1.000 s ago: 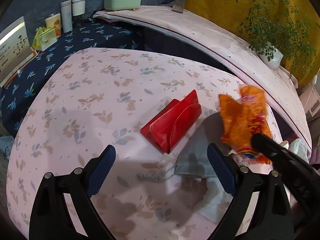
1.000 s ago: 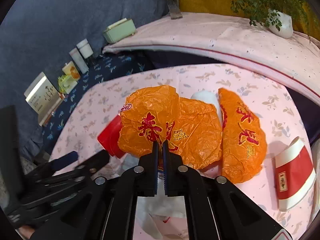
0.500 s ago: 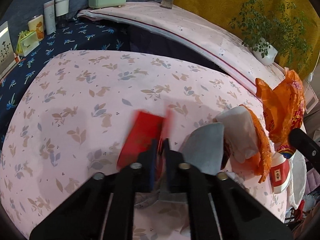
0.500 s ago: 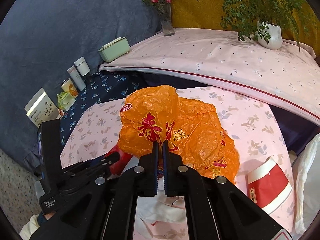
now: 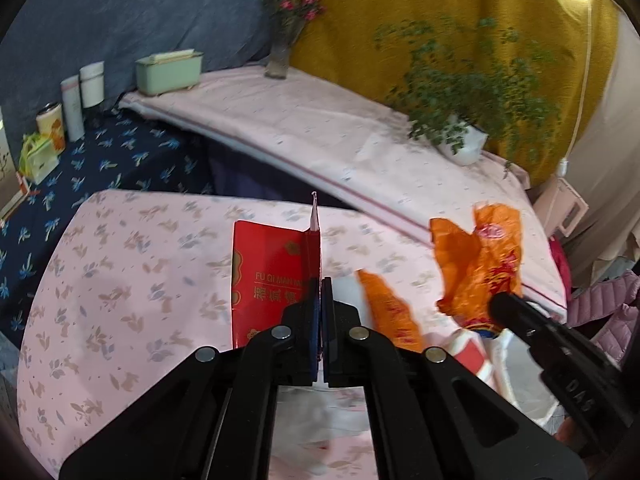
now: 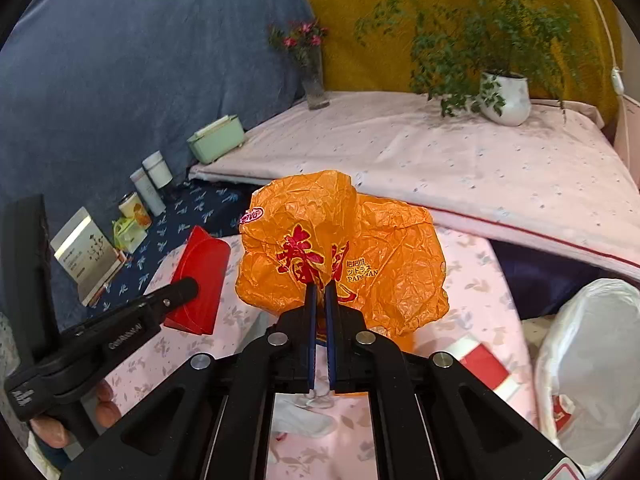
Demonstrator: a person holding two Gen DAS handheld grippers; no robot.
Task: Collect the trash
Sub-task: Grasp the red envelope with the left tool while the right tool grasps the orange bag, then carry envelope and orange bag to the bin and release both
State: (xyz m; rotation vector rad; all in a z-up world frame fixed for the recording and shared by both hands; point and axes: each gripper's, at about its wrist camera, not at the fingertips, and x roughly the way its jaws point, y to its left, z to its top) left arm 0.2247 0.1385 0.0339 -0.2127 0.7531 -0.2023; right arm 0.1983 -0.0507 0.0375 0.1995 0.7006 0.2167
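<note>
My left gripper [image 5: 319, 292] is shut on a flat red paper packet [image 5: 268, 276] and holds it up above the pink floral table [image 5: 120, 288]. The packet also shows in the right wrist view [image 6: 200, 280], pinched by the left gripper [image 6: 188, 286]. My right gripper [image 6: 319, 292] is shut on a crumpled orange plastic bag [image 6: 340, 248], lifted off the table; it shows in the left wrist view [image 5: 480, 264] at the right. Another orange wrapper [image 5: 390, 312] and a red-and-white paper cup [image 6: 480, 364] lie on the table.
A white trash bag [image 6: 592, 360] hangs open at the table's right edge. White tissue [image 6: 304, 416] lies under the right gripper. Behind stand a pink-covered shelf [image 6: 440, 148] with a potted plant [image 6: 504, 96] and a vase [image 6: 314, 80], and a blue bench with jars [image 5: 72, 108].
My left gripper closed on the red packet and lifted it off the table. My right gripper raised the orange bag higher and to the right.
</note>
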